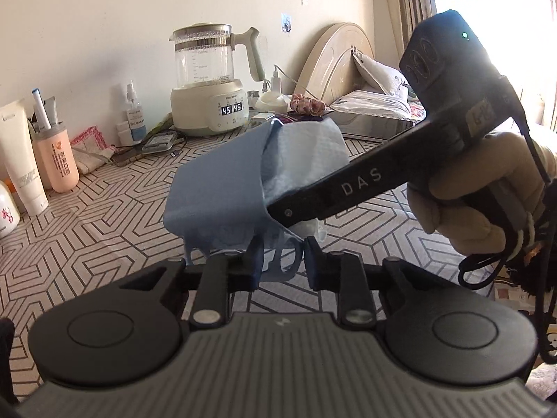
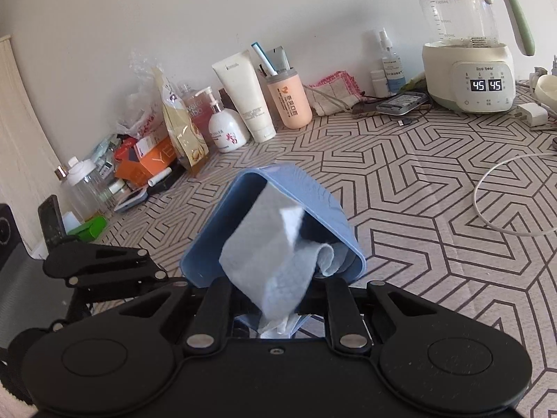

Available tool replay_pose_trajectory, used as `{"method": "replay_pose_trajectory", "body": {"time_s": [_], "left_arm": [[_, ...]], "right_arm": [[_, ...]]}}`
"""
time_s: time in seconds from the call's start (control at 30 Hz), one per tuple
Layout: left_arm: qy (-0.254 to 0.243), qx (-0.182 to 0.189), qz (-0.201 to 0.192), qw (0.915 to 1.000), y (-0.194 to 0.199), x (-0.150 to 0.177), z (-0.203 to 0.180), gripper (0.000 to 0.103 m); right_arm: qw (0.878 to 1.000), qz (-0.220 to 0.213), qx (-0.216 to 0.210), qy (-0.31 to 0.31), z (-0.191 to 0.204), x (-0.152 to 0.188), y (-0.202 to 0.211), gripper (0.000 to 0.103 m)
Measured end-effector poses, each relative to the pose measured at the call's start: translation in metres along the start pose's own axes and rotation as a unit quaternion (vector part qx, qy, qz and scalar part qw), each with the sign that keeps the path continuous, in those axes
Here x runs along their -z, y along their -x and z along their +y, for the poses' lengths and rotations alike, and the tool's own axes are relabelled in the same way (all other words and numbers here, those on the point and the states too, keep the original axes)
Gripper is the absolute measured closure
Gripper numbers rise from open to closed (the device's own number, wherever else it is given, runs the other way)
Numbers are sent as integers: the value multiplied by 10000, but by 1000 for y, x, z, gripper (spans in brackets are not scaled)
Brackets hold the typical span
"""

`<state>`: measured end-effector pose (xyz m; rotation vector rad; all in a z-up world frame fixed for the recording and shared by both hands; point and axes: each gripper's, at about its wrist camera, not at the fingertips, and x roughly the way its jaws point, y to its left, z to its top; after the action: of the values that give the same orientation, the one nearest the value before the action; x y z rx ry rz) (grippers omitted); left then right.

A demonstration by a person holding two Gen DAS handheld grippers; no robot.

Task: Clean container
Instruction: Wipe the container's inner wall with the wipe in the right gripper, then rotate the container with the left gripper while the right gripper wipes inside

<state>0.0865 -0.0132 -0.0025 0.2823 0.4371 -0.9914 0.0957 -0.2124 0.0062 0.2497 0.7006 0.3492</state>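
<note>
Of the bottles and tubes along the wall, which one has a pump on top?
The short white pump bottle with red flower print, standing left of the tall white tube. The tube, the peach cup and the clear spray bottle have no pump.

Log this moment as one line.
step: wiping inside | left gripper: shut on container | right gripper: shut on cloth, pushed into container | container: held off table

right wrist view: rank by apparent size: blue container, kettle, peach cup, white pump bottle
1. blue container, though it is nearest the camera, so inflated
2. kettle
3. peach cup
4. white pump bottle, close to the cup; that pair is unsure
</note>
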Motion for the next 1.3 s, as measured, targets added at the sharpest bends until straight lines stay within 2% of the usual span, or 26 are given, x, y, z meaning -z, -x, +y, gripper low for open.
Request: {"method": "replay_pose_trajectory", "body": {"time_s": [0.07,0.13,0.2,0.27,0.4,0.5,0.67,0.73,0.8,0.9,0.93,1.03,1.17,1.3], "left_arm": [[32,-2,-131,9999,3,-2,0,90],[21,-130,-295,9995,10,-4,3,91],[74,-231,-315,9992,13,-4,8,91],[63,-199,-279,9994,13,-4,11,91],[-188,167,-199,9995,14,-3,2,90],[-472,171,-119,9987,11,-1,-8,88],[-300,114,-87,9994,10,-2,-4,86],[-285,34,-80,9996,9,-1,-2,80],[-326,13,-83,9994,8,-2,-2,73],[-512,203,-73,9985,7,-3,-10,61],[-601,246,-70,9979,7,-4,-14,60],[-786,36,-11,9969,1,-7,-21,60],[-718,-186,150,9971,-4,-6,-16,59],[-765,-243,226,9965,-5,-6,-13,62]], "right_arm": [[9991,132,332,241,2,4,-4,86],[9935,124,905,681,9,11,-7,86],[9906,70,1090,826,12,15,-5,86],[9921,48,1036,702,9,14,-2,86],[9963,42,779,349,-2,12,1,86],[9983,22,589,-23,-9,11,4,85],[9983,-123,254,-513,-14,18,16,81],[9974,-236,85,-668,-15,21,22,73],[9959,-390,-106,-807,-16,25,30,72],[9920,-668,-392,-992,-19,29,39,61],[9903,-729,-478,-1079,-21,30,39,60],[9863,-764,-662,-1305,-29,31,38,58],[9808,-868,-869,-1512,-32,33,38,55],[9825,-982,-594,-1464,-31,32,42,55]]}}
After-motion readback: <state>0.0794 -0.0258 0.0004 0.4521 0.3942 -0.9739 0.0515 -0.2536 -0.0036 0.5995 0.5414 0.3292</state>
